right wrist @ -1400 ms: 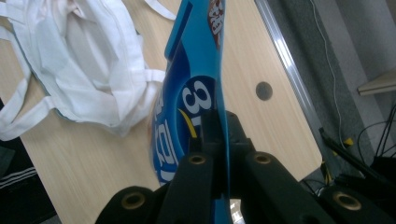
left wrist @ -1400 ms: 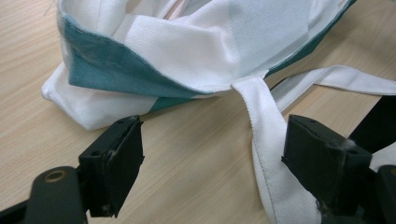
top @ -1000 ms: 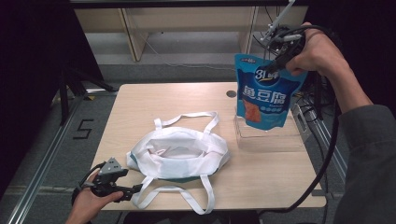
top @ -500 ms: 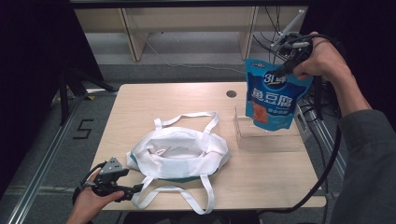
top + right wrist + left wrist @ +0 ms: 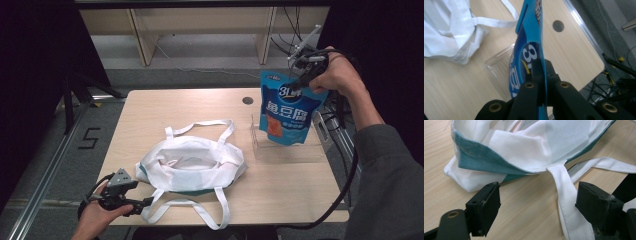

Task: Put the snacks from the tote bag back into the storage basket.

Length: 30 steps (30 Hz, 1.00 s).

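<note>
Transfer step in hand: right gripper [image 5: 300,85] clenched on the top edge of the blue snack pouch [image 5: 287,115], hanging at upper right apparently just above the clear tray [image 5: 285,150]; left gripper [image 5: 142,204], jaws released, straddles the bag's strap [image 5: 564,202], and next the pouch must travel to the white tote bag [image 5: 192,162].

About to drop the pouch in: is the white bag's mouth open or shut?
Open. The white bag lies on the table with its rim spread, showing the inside.

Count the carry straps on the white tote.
2. One strap loops across the table on the far side of the tote bag; the other strap lies on the near side, running between the left gripper's open jaws.
</note>
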{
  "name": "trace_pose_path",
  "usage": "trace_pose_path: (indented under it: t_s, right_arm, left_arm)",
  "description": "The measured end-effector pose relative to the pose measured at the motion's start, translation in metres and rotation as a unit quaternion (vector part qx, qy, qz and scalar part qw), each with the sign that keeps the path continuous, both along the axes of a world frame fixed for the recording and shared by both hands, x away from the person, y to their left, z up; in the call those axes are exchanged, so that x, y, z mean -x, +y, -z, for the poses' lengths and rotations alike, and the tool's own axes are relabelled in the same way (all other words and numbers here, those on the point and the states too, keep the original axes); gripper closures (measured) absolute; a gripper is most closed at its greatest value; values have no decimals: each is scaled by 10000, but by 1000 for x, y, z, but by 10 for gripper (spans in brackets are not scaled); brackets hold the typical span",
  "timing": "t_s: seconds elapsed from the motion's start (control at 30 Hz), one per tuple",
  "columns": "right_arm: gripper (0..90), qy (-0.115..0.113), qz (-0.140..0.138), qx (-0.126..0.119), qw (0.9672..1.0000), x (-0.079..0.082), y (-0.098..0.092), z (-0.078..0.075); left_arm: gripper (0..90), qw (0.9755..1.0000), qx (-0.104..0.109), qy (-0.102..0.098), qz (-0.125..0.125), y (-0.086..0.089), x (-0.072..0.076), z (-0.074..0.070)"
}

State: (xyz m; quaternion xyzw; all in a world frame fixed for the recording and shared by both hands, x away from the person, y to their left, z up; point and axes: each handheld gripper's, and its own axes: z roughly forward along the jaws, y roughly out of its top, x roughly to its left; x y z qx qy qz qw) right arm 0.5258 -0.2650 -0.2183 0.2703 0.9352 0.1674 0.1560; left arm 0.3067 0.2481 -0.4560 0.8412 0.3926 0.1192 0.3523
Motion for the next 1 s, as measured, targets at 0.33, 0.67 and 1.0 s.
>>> trace_pose_path:
  t_s: [0.33, 0.67, 1.0]
  right_arm:
    - [900, 164, -87, -42, 9998, -2, -1, 27]
    - [900, 300, -55, -267, 9992, 5, -5, 48]
    - [589, -209, 446, -640, 9967, 19, -13, 48]
  left_arm:
    - [190, 10000, -68, -30, 14, 1, -1, 0]
    - [190, 10000, 23, 38, -65, -2, 0, 1]
    - [191, 10000, -39, 1, 4, -2, 0, 0]
